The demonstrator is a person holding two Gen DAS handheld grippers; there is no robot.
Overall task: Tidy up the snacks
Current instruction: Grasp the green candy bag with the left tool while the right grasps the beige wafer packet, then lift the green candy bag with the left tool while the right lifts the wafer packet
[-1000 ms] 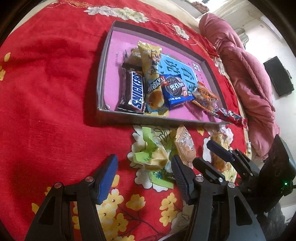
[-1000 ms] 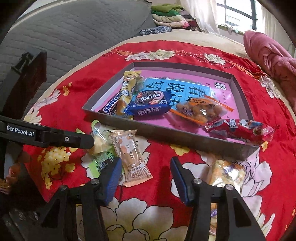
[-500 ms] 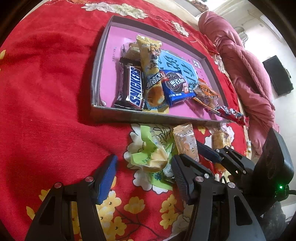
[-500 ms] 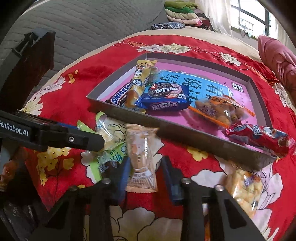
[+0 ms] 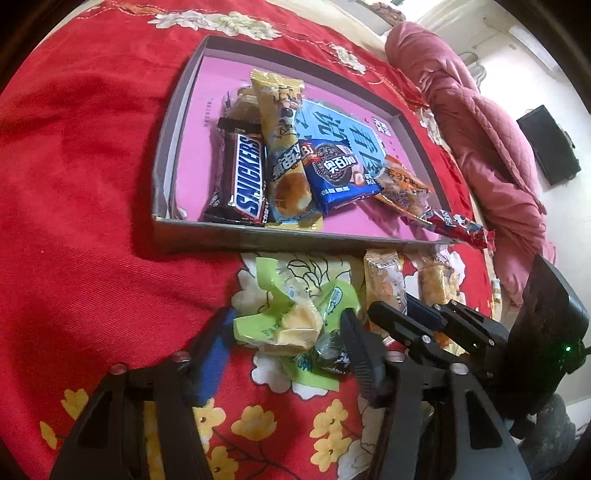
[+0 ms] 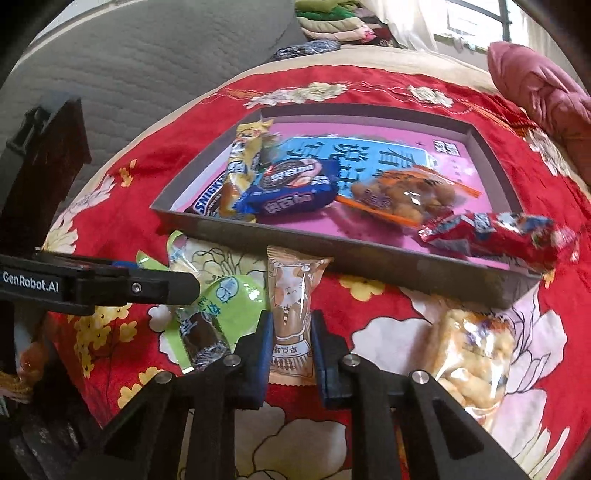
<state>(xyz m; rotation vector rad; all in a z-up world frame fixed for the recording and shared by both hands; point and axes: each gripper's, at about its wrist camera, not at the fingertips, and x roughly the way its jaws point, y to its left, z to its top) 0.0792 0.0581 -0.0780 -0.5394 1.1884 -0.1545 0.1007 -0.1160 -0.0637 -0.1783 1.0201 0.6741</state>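
The right gripper (image 6: 290, 341) pinches the beige snack packet (image 6: 291, 295) just outside the tray (image 6: 369, 258); light, crinkly film (crushable). The left gripper (image 5: 284, 343) is closing around the green-wrapped snack (image 5: 284, 325).

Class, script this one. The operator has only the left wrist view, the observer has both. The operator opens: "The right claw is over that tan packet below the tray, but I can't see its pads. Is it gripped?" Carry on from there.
Observer: Yes. The right claw is shut on the tan packet, with a pad pressing on each long edge.
Operator: The claw hides most of the bag beyond it. Is that bag caught too?
Observer: No. The bag of puffed snacks lies apart on the red cloth, outside the tray.
Operator: What's behind the tray?
Observer: Folded clothes are stacked by a window.
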